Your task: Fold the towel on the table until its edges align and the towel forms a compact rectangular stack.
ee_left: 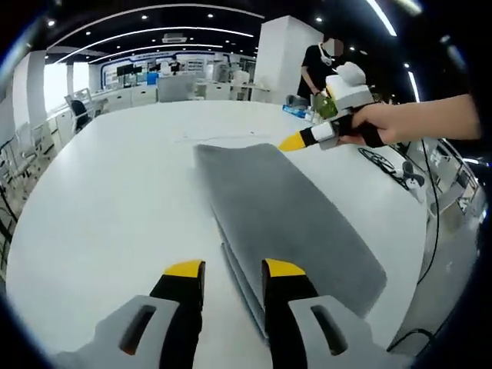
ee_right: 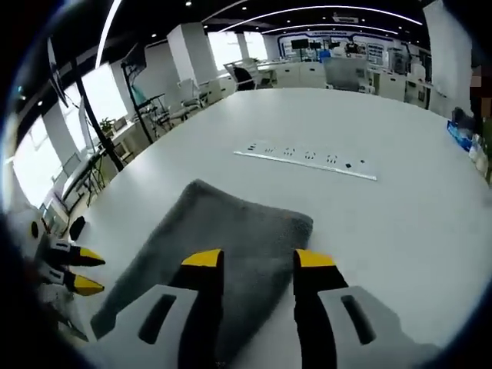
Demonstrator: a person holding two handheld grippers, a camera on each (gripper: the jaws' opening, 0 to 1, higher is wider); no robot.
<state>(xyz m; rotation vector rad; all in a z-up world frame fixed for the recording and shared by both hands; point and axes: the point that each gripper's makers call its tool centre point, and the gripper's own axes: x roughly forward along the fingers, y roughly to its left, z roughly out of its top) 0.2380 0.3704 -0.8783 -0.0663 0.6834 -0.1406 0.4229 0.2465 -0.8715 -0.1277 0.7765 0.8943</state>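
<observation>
A grey towel [ee_left: 292, 211] lies folded into a long, layered rectangle on the white table [ee_left: 115, 192]. My left gripper [ee_left: 234, 269] is open at the towel's near end, and the stacked edge runs between its yellow-tipped jaws. My right gripper [ee_left: 294, 142], held by a hand, hovers at the towel's far corner. In the right gripper view the towel [ee_right: 231, 227] spreads under the right gripper [ee_right: 259, 261], whose jaws stand apart with nothing held. The left gripper [ee_right: 83, 271] shows at the far left with its tips apart.
A white power strip [ee_right: 307, 157] lies flat on the table beyond the towel. A person [ee_left: 319, 65] stands at the far edge near some blue items [ee_left: 296, 110]. Black cables [ee_left: 392, 165] lie at the table's right edge. Chairs and desks surround the table.
</observation>
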